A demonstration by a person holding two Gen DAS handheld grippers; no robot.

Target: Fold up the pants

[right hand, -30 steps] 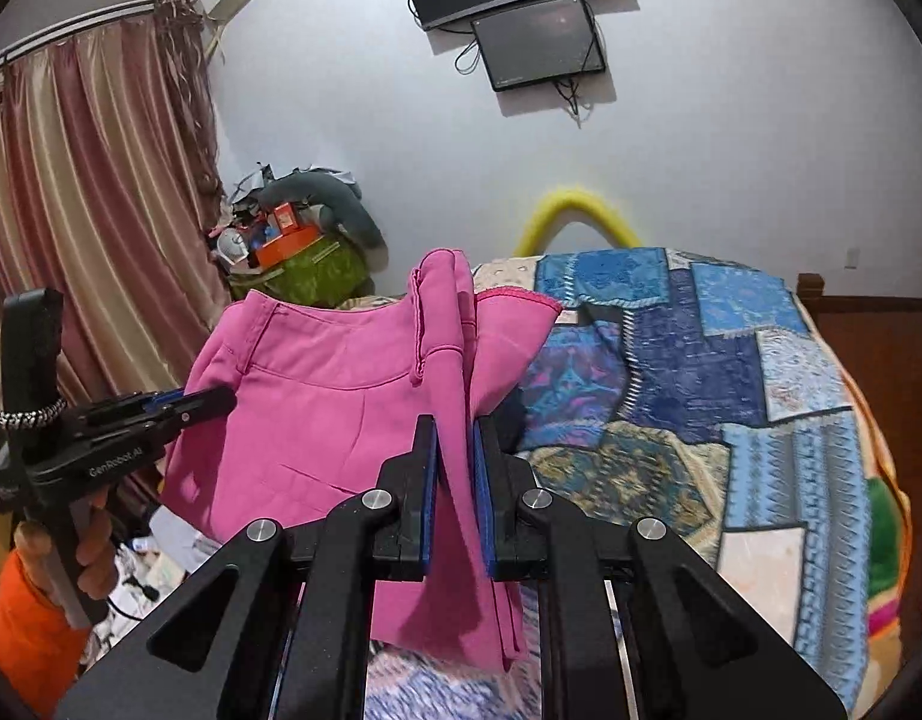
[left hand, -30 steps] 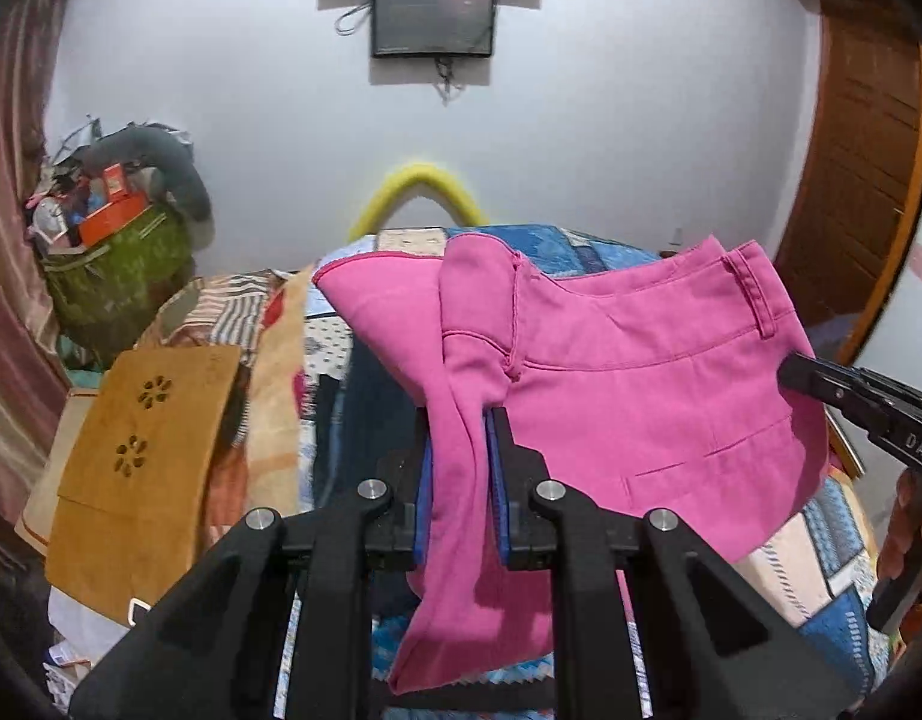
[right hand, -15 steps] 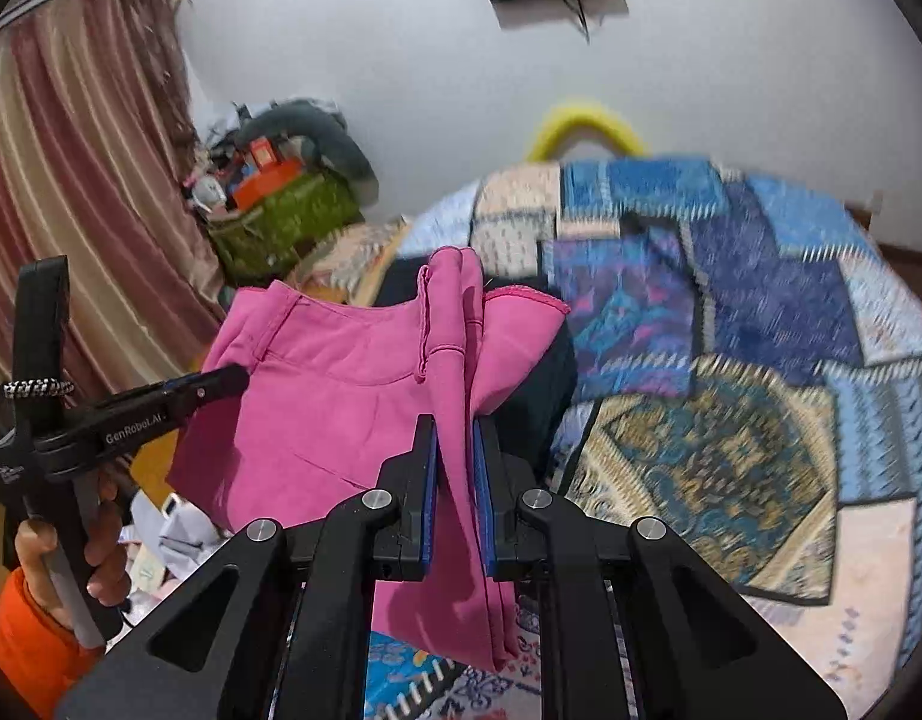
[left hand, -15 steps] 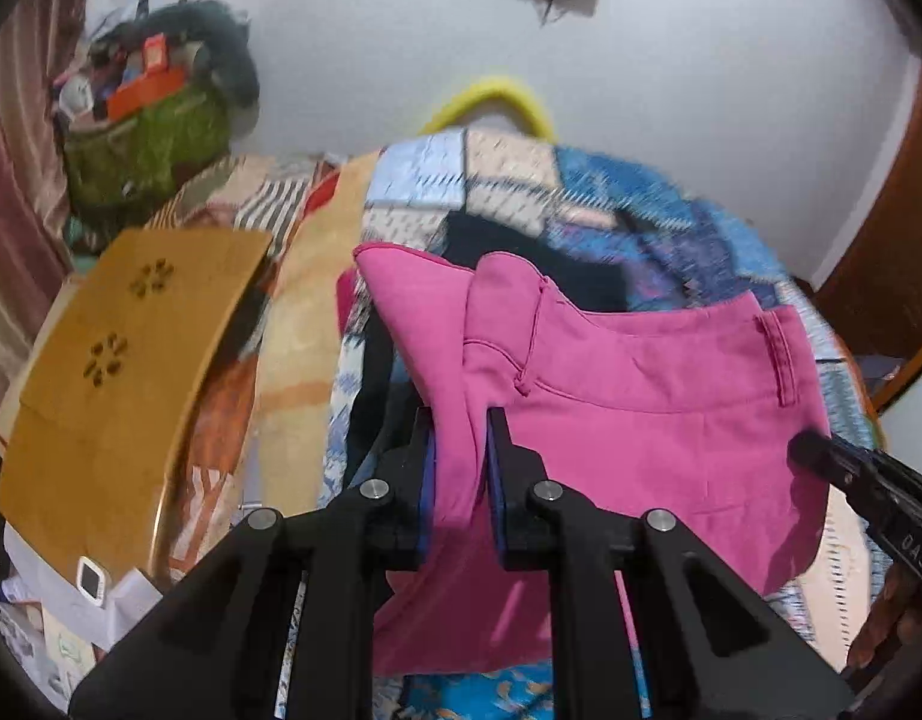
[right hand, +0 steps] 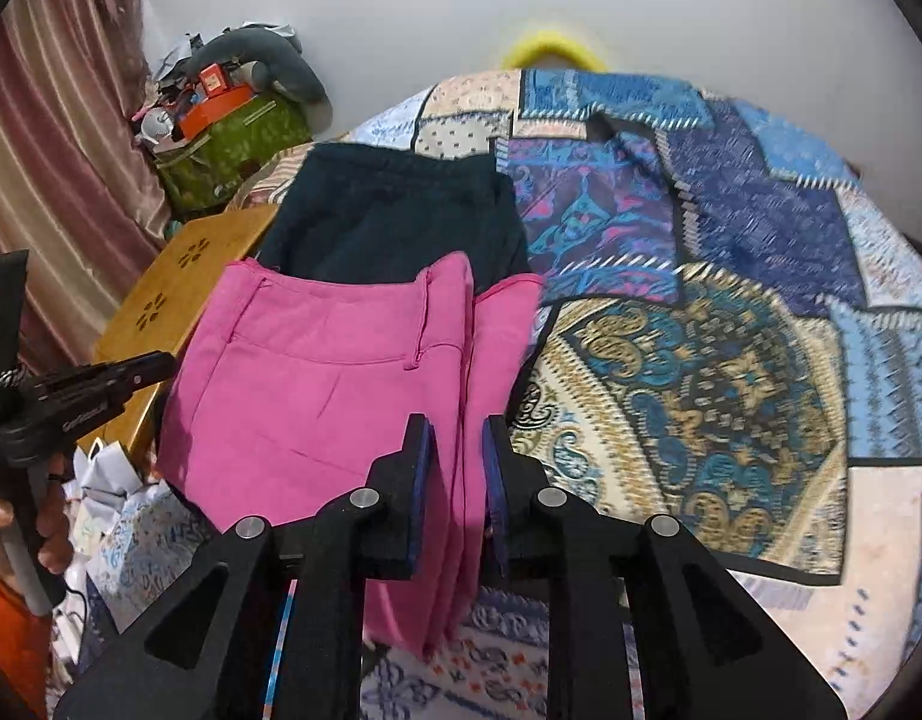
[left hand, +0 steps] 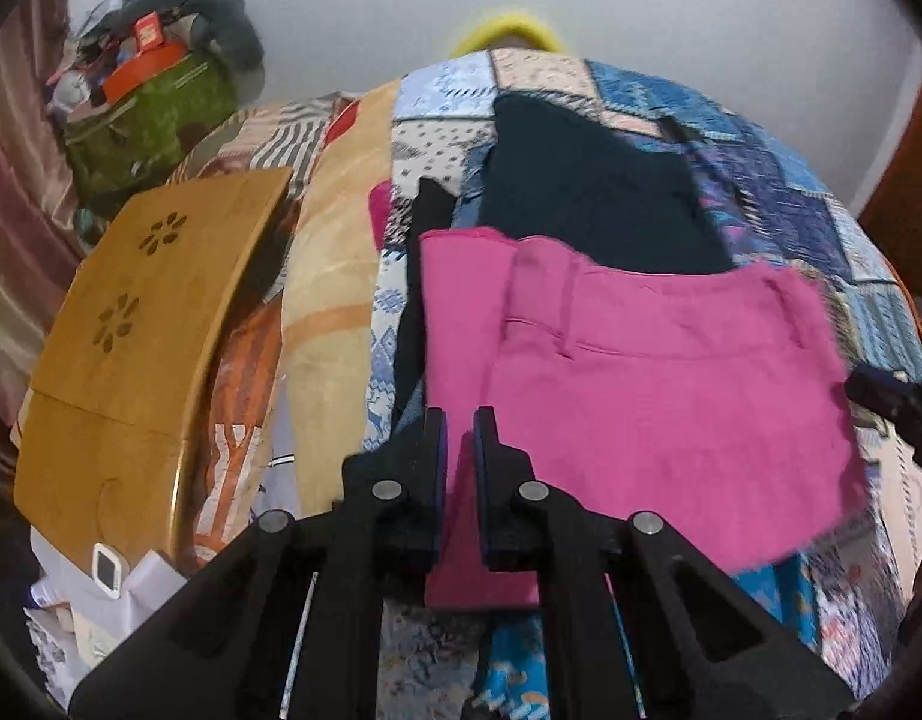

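Left hand-held gripper (left hand: 459, 441) clamped the pink pants (left hand: 640, 384) | right hand-held gripper (right hand: 455, 450) pinched the other folded edge | pants hung over the patchwork bed (right hand: 730, 360), near dark trousers (right hand: 395, 216).

both wrist views close — facing bed (left hand: 820, 228)

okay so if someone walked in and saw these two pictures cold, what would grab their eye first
The bright pink pants, folded and held between both tools, the left tool and right tool each gripping one end. Just beyond them a dark folded garment lies on the busy blue patchwork bedspread, with a wooden board off the bed's left side.
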